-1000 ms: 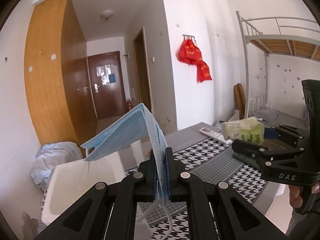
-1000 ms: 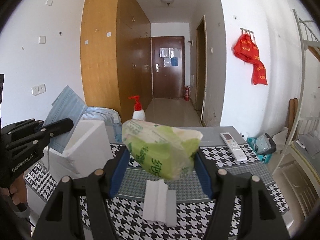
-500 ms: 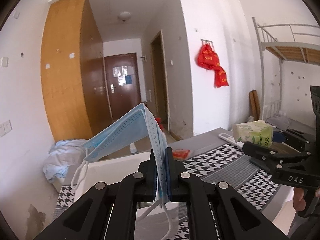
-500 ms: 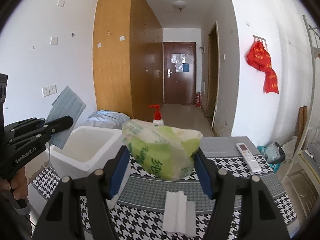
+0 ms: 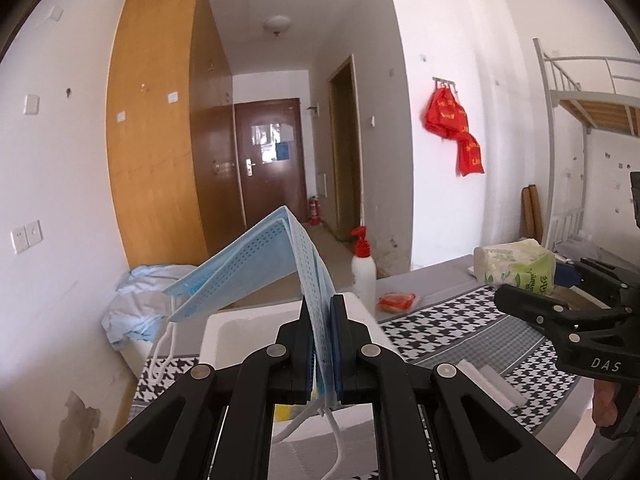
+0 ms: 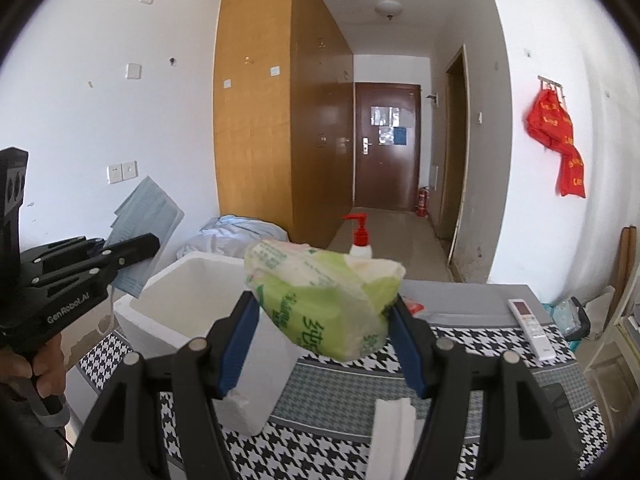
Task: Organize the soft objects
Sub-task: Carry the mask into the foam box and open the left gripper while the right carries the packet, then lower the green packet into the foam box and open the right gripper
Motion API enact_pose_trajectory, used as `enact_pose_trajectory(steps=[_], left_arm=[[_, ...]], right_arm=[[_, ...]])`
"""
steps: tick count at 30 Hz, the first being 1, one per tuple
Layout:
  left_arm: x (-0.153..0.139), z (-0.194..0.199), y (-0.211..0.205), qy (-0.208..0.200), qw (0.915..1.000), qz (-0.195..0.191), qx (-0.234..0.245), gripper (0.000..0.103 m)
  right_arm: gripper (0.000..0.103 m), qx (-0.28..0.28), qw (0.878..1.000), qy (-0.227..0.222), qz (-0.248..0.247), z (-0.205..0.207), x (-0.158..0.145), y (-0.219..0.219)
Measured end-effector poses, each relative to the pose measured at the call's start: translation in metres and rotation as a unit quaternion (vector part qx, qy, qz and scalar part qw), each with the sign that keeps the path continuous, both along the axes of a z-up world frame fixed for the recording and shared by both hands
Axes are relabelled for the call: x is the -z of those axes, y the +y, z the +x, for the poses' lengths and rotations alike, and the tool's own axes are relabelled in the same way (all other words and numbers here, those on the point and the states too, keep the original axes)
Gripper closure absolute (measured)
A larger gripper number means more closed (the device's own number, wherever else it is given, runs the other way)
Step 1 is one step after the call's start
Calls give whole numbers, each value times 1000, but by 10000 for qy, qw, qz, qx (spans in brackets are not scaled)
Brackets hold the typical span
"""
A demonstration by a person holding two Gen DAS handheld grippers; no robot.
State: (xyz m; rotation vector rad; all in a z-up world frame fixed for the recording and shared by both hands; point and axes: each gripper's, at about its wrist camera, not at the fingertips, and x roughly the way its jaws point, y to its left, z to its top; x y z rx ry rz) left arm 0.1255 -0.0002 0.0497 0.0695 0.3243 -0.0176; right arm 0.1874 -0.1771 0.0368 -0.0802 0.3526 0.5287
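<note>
My left gripper (image 5: pixel 323 314) is shut on a folded stack of blue face masks (image 5: pixel 256 266), whose white ear loops hang below the jaws. It hovers over the near edge of a white foam box (image 5: pixel 224 330). From the right wrist view the masks (image 6: pixel 140 216) and left gripper (image 6: pixel 134 246) stand left of the same box (image 6: pixel 188 292). My right gripper (image 6: pixel 324 320) is shut on a green and white tissue pack (image 6: pixel 324 300), held in the air to the right of the box opening. That pack (image 5: pixel 516 266) shows at the right of the left wrist view.
A houndstooth cloth covers the table (image 6: pixel 472 364). A red-pump bottle (image 5: pixel 362 266) and a small red packet (image 5: pixel 396 302) lie behind the box. A folded white tissue (image 6: pixel 394 436) lies near the front, a remote (image 6: pixel 530 328) at the right. Bundled bedding (image 5: pixel 136 300) sits by the wall.
Both grippers have swung left together with their loads. The foam box has come in under the left gripper and nearer the right one, and the pump bottle has come into view.
</note>
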Motion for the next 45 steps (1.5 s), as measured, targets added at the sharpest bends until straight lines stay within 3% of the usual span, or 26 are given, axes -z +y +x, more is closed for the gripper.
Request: enact_pose_trajectory(steps=[18, 19, 21, 23, 27, 32, 34, 45], left_arm=[[18, 26, 24, 475, 9987, -166, -50, 95], [20, 29, 25, 551, 9983, -160, -33, 91], [23, 33, 28, 631, 9979, -155, -58, 73], [24, 32, 33, 605, 9979, -206, -45, 36], [21, 28, 39, 510, 9984, -239, -28, 32], [17, 19, 48, 328, 9989, -290, -184, 10], [14, 14, 53, 223, 9990, -288, -263, 6], [10, -7, 78, -10, 9973, -264, -680, 1]], right_arm=[[35, -178, 9997, 81, -140, 7, 4, 24], [35, -167, 9997, 87, -159, 8, 3, 27], [35, -160, 9997, 92, -180, 8, 4, 29], [35, -157, 9997, 92, -189, 9, 4, 30], [35, -173, 9995, 112, -228, 11, 5, 36], [35, -241, 9993, 119, -268, 14, 5, 41], [35, -264, 9992, 127, -281, 14, 6, 44], [35, -529, 9979, 122, -362, 16, 5, 69]])
